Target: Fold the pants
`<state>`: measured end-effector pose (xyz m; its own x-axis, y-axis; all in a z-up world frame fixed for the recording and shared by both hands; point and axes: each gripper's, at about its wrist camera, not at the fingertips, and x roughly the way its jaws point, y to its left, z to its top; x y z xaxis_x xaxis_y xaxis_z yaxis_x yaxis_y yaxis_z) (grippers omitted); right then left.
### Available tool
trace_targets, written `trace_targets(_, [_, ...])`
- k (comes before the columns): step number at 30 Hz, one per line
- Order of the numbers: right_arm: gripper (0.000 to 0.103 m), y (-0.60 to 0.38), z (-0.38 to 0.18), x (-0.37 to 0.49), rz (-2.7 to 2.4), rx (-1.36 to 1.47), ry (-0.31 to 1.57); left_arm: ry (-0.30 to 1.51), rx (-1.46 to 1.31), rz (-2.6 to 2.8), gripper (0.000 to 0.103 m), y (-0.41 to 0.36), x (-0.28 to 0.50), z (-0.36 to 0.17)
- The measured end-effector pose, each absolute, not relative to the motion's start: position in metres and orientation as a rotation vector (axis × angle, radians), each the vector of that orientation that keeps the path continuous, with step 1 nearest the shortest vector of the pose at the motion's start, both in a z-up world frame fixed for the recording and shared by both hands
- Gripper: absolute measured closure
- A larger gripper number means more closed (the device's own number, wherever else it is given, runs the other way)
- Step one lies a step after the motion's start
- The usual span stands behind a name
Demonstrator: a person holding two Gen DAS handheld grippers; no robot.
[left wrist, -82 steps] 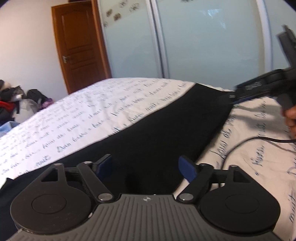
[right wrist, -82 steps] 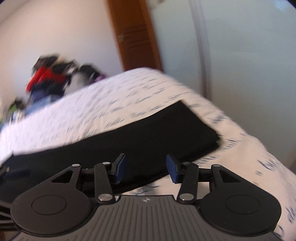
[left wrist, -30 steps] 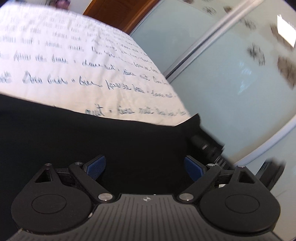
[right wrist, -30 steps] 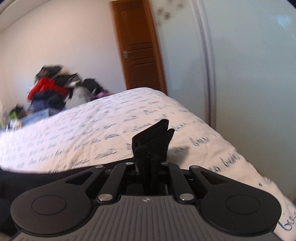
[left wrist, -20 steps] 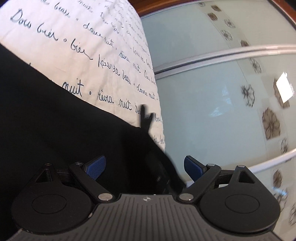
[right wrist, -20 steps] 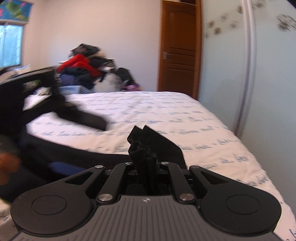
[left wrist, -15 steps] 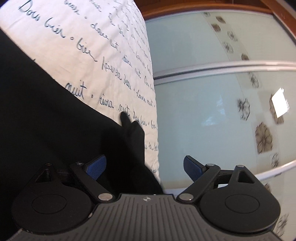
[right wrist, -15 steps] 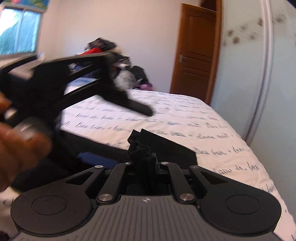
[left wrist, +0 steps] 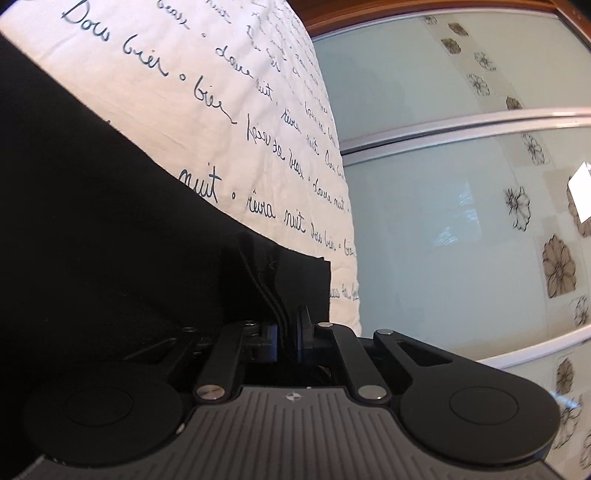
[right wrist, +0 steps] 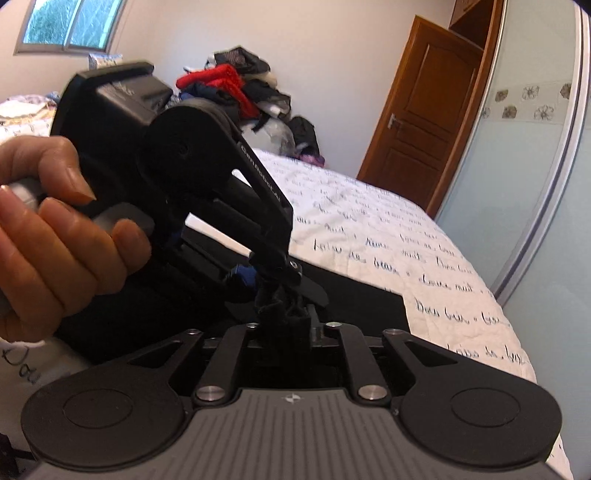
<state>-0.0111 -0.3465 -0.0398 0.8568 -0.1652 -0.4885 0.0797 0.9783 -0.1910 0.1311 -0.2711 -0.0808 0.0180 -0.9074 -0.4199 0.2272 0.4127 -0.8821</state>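
Both hand-held grippers are seen pinching black pants [left wrist: 110, 229] on a bed. In the left wrist view, the left hand-held gripper [left wrist: 286, 334] is pressed together on a bunched corner of the dark fabric, close to the bed's edge. The pants are spread flat across a white bedspread [left wrist: 229, 74] printed with dark cursive script, beside frosted sliding wardrobe doors [left wrist: 461, 221] decorated with flower motifs.

In the right wrist view, the right hand-held gripper [right wrist: 286, 332] is closed on a gathered tuft of the same black pants [right wrist: 354, 306], which are laid over the bedspread [right wrist: 369, 229]. The left hand-held gripper [right wrist: 275, 280] is held just ahead of it, angled downward, its tips clamped on the fabric beside the right one's grasp. The person's left hand [right wrist: 55, 229] is wrapped around its handle at the left of the frame.

A brown wooden door [right wrist: 424, 110] stands beyond the bed. A heap of clothes [right wrist: 236, 88], some of it red, is piled against the far wall, and a window [right wrist: 70, 26] is visible at upper left.
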Motion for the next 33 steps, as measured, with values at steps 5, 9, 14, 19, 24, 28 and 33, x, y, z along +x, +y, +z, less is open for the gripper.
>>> trace_targets(5, [0.059,-0.345,-0.042,-0.023,-0.147,-0.209,0.525,1.155,-0.618,-1.025,0.094,-0.272,0.122,-0.071])
trace_targets(9, [0.088,-0.342,-0.040,-0.027,-0.156,-0.212,0.528,1.072,-0.526,-1.023,0.094,-0.271,0.113,-0.061])
trace_targets(14, [0.089,-0.330,-0.036,-0.029,-0.111,-0.186,0.510,0.931,-0.353,-1.000,0.094,-0.263,0.097,-0.044])
trace_targets(19, [0.089,-0.324,-0.030,-0.032,-0.038,-0.102,0.496,0.871,-0.266,-0.969,0.094,-0.242,0.094,-0.035])
trace_targets(24, [0.089,-0.317,-0.030,-0.031,0.029,-0.061,0.493,0.827,-0.183,-0.923,0.094,-0.223,0.091,-0.031])
trace_targets(28, [0.089,-0.310,-0.030,-0.031,0.076,-0.042,0.493,0.779,-0.114,-0.884,0.093,-0.212,0.087,-0.027])
trace_targets(33, [0.089,-0.305,-0.030,-0.031,0.118,-0.036,0.499,0.755,-0.063,-0.848,0.093,-0.202,0.087,-0.026])
